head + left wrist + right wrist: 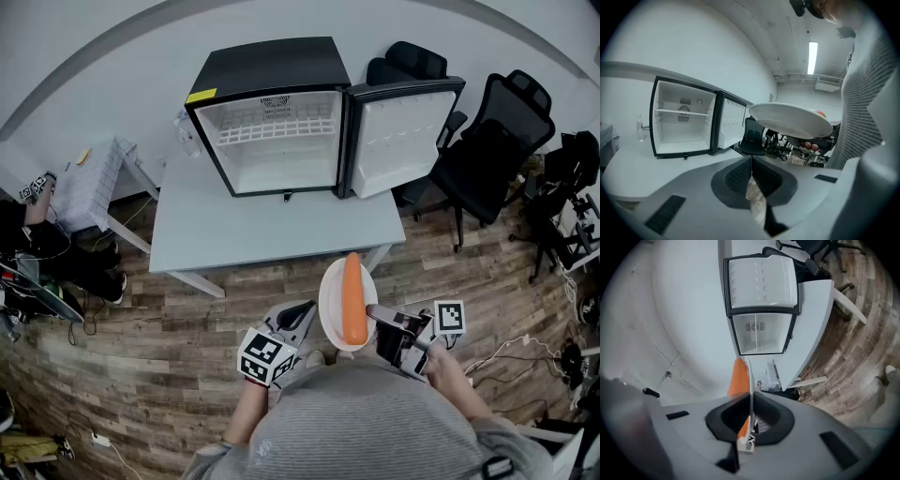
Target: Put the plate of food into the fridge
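Note:
A white plate (pixel 330 302) bearing a long orange carrot (pixel 352 298) hangs over the wooden floor, just in front of the grey table (pixel 244 234). My right gripper (pixel 375 315) is shut on the plate's right rim; in the right gripper view the plate (pixel 750 376) is edge-on between the jaws with the carrot (pixel 738 378) on its left. The black fridge (pixel 272 112) stands on the table, its door (pixel 401 136) swung open to the right and its white inside empty. My left gripper (pixel 302 315) is shut on nothing, just left of the plate (pixel 792 119) and below it.
Black office chairs (pixel 487 150) stand right of the table beside the open door. A water bottle (pixel 186 131) stands on the table left of the fridge. A white stand (pixel 89 183) and bags sit at the left, and cables (pixel 525 352) lie on the floor at the right.

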Available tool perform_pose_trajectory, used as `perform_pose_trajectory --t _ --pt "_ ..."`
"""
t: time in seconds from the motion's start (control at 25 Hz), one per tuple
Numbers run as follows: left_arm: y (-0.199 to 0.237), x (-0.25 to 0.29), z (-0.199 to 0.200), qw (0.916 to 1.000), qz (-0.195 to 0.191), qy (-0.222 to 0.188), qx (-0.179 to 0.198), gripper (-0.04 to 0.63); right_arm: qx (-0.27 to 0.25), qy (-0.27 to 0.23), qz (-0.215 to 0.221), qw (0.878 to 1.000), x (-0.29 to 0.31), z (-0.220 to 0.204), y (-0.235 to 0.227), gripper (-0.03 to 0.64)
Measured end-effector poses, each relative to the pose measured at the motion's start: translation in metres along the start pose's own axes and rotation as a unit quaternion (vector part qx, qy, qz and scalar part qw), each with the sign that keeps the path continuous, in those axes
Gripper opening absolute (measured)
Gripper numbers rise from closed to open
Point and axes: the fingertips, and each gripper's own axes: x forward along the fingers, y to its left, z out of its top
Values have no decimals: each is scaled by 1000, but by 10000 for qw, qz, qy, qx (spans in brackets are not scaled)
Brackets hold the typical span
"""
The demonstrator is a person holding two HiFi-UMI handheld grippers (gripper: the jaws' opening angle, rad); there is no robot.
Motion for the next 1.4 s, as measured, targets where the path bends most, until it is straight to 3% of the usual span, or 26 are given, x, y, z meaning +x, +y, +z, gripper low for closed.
perform_pose_trajectory --t 1.4 --pt "21 14 0 9995 219 37 -225 12 -146 349 -78 9993 14 16 1 28"
